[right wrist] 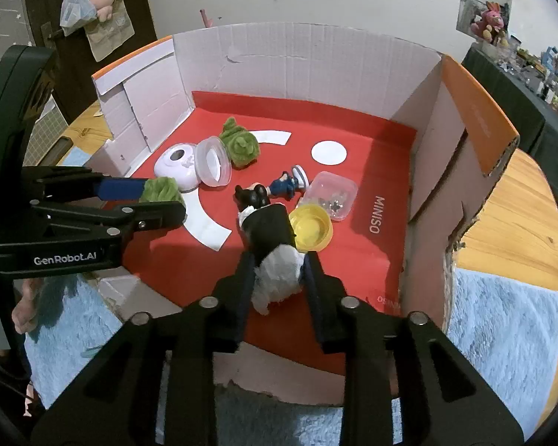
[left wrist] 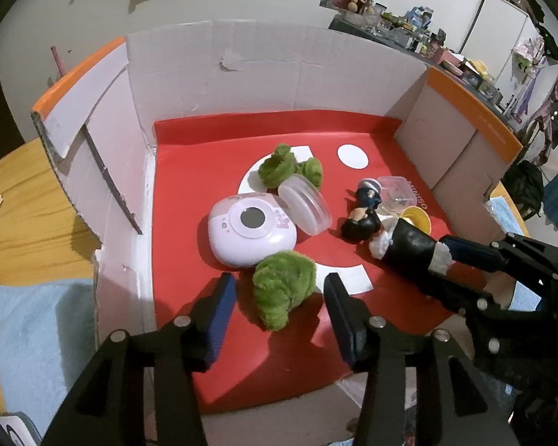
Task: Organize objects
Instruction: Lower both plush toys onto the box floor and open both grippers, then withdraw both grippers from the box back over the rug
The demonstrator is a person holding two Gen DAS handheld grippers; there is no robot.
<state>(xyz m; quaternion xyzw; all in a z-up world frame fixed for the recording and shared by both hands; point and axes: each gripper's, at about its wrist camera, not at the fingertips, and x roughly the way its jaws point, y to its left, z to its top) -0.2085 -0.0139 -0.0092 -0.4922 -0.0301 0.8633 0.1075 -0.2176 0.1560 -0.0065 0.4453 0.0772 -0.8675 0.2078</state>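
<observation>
left wrist view shows the box (left wrist: 279, 74) already holding several items; left tool (left wrist: 279, 293) stands parted around a green plush (left wrist: 282, 293), pads clear. right tool (right wrist: 279, 278) is slightly parted about the black-white plush (right wrist: 275, 260), seemingly released, lying lengthwise away from the tool toward the back wall

We are looking at the left gripper (left wrist: 279, 297): matte black angular arms carrying flat dark-blue pads, with round silver screw heads showing at the joints and triangular cut-outs in the frame. We are seeing the right gripper (right wrist: 277, 278) built the same way, black with blue-faced fingers (right wrist: 241, 290) and silver screws. From the right wrist view, the left unit's side is bearing white "GenRobot.AI" lettering, and a bulky curved black housing is rising behind it.
</observation>
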